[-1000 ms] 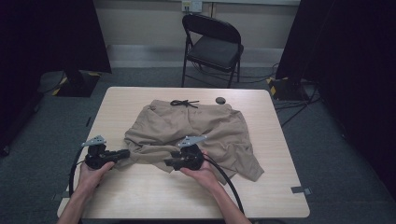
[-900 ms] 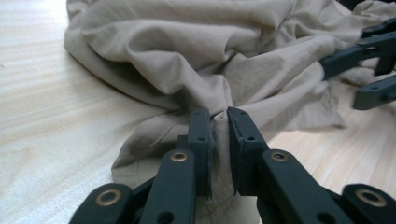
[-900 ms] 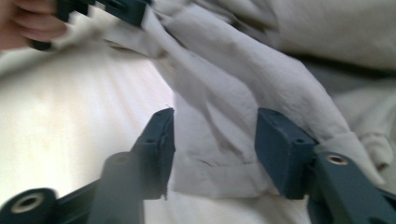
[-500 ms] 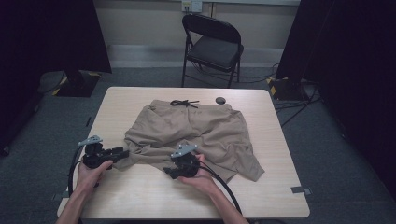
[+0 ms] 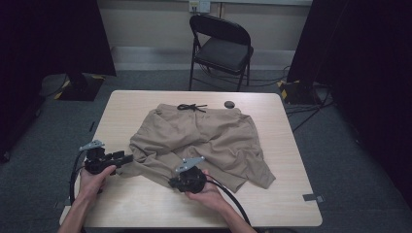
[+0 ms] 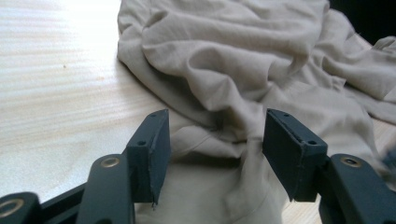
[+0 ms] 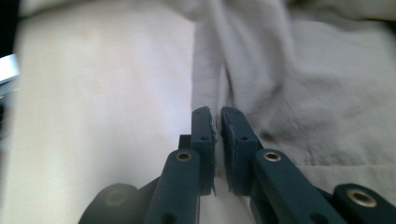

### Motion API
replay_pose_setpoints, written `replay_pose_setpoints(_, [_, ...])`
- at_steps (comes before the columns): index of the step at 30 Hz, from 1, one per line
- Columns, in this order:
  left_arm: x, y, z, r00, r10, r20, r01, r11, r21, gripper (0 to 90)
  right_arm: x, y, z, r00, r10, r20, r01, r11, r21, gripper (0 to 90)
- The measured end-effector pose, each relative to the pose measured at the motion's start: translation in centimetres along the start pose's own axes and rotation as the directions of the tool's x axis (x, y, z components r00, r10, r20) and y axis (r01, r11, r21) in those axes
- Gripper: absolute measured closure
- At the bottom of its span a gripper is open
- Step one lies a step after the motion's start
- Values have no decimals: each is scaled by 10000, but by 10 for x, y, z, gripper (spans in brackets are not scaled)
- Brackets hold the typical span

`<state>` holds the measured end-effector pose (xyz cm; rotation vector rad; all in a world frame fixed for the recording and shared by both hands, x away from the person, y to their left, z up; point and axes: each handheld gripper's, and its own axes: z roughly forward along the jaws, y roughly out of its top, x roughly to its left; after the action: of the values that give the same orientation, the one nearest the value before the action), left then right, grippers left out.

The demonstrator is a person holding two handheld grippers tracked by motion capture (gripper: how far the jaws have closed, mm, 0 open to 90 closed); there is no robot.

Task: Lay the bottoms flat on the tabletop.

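The beige shorts [image 5: 204,143] lie crumpled in the middle of the tabletop [image 5: 291,194], with the waistband and its dark drawstring [image 5: 192,107] at the far side and the legs toward the near edge. The cloth looks thin, light and very soft, so it will probably fold and slide easily and cannot keep a shape; it seems best to take it at a hem or a thick seam, where a fold gives the pads something to press.

The left tool [image 6: 212,154] rests low at the near left corner of the shorts. Its jaws have just been opening and now stand apart, with cloth lying between them but not pressed. The left hand [image 5: 92,182] holds it almost level, pointing to the right.

The right tool [image 7: 217,140] has just been closing and is now clenched on a narrow fold of the shorts at the near edge. The right hand [image 5: 206,191] comes from the near side and points the tool toward the far side, close above the tabletop.
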<state>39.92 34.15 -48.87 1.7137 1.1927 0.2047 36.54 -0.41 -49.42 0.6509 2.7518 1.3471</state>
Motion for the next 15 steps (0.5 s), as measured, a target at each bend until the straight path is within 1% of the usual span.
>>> replay_pose_setpoints(1, [0,1,-1,10000,18,-28,-18,10000,-49,404,4,-1,0,9995,-85,-299,86,10000,29,842])
replay_pose_setpoints(3, [-1,2,-1,9999,68,-92,-69,9999,-83,390,8,-1,1,9990,-93,-436,94,10000,12,844])
replay_pose_setpoints(4, [-2,2,-1,9999,59,-104,-59,10000,-56,382,10,-1,2,9982,12,-606,-8,10000,63,844])
replay_pose_setpoints(6, [-4,1,1,9997,193,-173,-192,9998,60,374,14,-3,3,9980,-193,-598,212,9993,317,845])
replay_pose_setpoints(7, [-4,1,2,9993,299,-226,-296,9995,138,370,16,-4,1,9976,-202,-659,230,9989,407,845])
replay_pose_setpoints(9, [-5,1,5,9991,409,-141,-405,9988,275,363,20,-7,-4,9965,-192,-818,224,9990,389,846])
replay_pose_setpoints(12, [-9,0,12,9974,662,-268,-647,9966,519,359,27,-13,-13,9952,-260,-940,293,9990,340,846])
replay_pose_setpoints(13, [-10,0,14,9967,766,-272,-748,9954,604,356,29,-15,-15,9943,-361,-1004,396,9987,335,846])
replay_pose_setpoints(15, [-12,-1,19,9965,783,-289,-758,9940,789,361,33,-20,-18,9942,-385,-1009,430,9982,424,844])
